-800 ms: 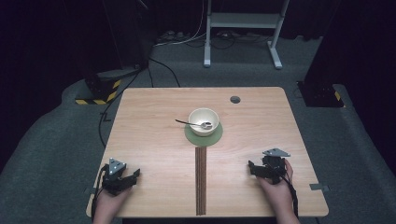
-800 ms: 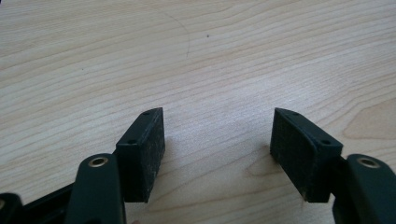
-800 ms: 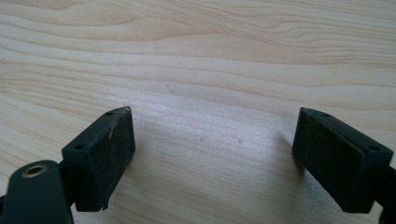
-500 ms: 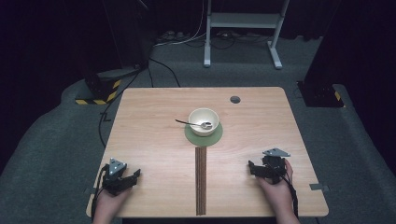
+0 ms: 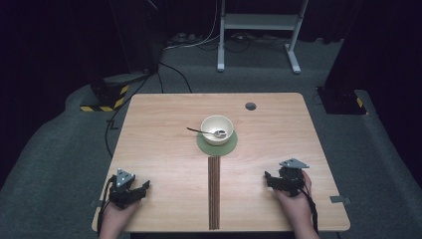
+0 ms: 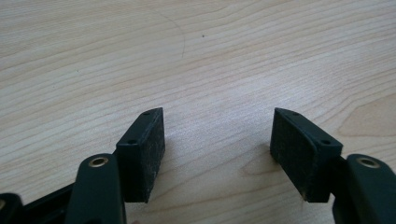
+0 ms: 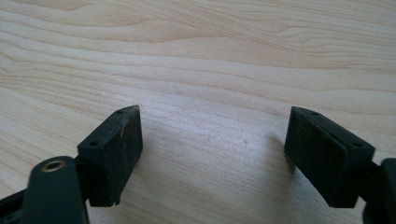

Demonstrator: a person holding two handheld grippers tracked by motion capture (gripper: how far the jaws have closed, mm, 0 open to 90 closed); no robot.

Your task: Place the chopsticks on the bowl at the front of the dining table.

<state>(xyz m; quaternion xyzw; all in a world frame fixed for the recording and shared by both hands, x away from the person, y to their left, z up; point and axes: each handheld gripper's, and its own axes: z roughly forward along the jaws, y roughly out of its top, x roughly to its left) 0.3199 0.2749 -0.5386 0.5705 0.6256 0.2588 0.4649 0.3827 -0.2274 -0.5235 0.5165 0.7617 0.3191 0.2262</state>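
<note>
**Both tongs open and empty near the front edge**

From above, the left tongs (image 5: pixel 143 187) and right tongs (image 5: pixel 269 179) are seen resting at the near corners of the pale wooden surface (image 5: pixel 159 149), well apart from the cream ceramic bowl (image 5: pixel 217 129) at its middle. A metal spoon (image 5: pixel 205 132) lies across the bowl, which stands on a round green mat (image 5: pixel 217 144); a dark striped strip (image 5: pixel 214 191) runs toward the front edge. Along each pair of jaws, bare wood grain is shown between spread black pads (image 6: pixel 147 158). Nothing is seen to have shifted since the earlier frames.
</note>
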